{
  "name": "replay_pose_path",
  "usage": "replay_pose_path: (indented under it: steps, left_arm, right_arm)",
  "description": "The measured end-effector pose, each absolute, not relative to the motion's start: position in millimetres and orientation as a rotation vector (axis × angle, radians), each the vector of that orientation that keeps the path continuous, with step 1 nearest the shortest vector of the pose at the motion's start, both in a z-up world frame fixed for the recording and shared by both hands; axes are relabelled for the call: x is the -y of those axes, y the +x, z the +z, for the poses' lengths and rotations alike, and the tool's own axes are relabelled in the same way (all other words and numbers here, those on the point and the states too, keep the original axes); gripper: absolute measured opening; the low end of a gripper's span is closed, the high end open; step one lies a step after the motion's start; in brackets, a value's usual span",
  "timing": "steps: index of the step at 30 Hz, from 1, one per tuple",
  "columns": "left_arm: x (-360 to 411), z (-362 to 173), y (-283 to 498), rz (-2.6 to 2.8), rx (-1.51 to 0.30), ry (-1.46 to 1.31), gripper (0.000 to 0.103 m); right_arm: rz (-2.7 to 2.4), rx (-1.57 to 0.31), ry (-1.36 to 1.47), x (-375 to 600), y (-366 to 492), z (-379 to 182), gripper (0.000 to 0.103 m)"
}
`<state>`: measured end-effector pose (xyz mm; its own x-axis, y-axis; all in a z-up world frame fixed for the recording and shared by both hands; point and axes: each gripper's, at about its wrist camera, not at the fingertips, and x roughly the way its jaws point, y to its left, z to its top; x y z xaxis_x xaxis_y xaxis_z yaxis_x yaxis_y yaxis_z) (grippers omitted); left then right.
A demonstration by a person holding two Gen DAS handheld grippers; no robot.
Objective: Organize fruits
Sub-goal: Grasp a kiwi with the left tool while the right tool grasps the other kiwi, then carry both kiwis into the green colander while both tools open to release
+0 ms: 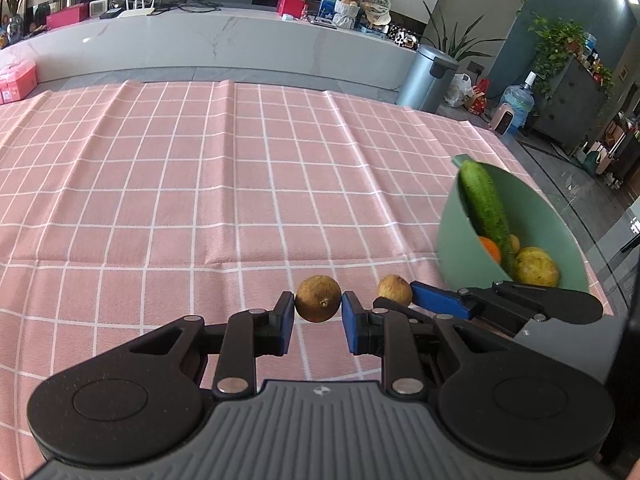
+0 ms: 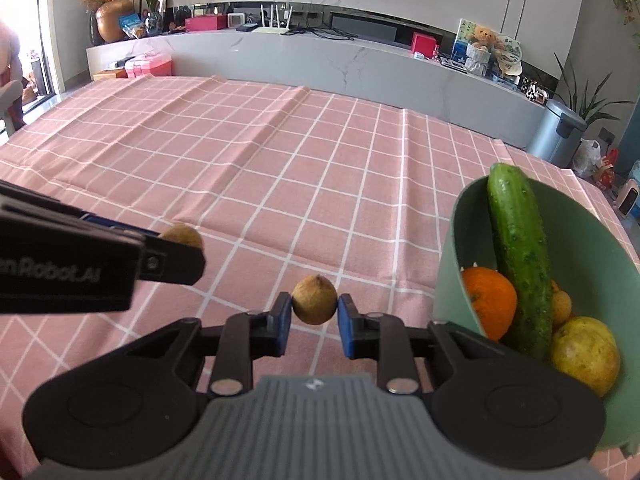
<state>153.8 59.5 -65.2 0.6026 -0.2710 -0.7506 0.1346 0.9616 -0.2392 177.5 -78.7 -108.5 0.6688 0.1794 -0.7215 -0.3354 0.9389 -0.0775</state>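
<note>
My left gripper (image 1: 318, 312) is shut on a small round brown fruit (image 1: 318, 298), held between its blue pads just above the pink checked tablecloth (image 1: 200, 200). My right gripper (image 2: 314, 314) is shut on a second small brown fruit (image 2: 314, 299). Each gripper shows in the other's view: the right one (image 1: 400, 300) beside the left, with its fruit (image 1: 394, 289), and the left one (image 2: 176, 248) with its fruit (image 2: 182, 236). A green bowl (image 2: 592, 248) at the right holds a cucumber (image 2: 518, 256), an orange (image 2: 490, 302) and a yellow-green fruit (image 2: 586, 354).
The bowl (image 1: 532, 208) stands near the table's right edge. Beyond the table are a marble counter (image 1: 240, 40) with boxes and a router, a metal bin (image 1: 428, 78) and potted plants.
</note>
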Motion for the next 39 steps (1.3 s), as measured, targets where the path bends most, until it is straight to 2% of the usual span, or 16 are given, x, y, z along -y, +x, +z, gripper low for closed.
replay_pose_path:
  steps: [22, 39]
  left_arm:
    - [22, -12, 122, -0.348, -0.838, -0.078, 0.028]
    - [97, -19, 166, -0.498, -0.878, -0.041, 0.028]
  right_arm:
    - [0.252, -0.657, -0.134, 168, 103, -27, 0.020]
    - [0.145, -0.644, -0.183, 241, 113, -18, 0.020]
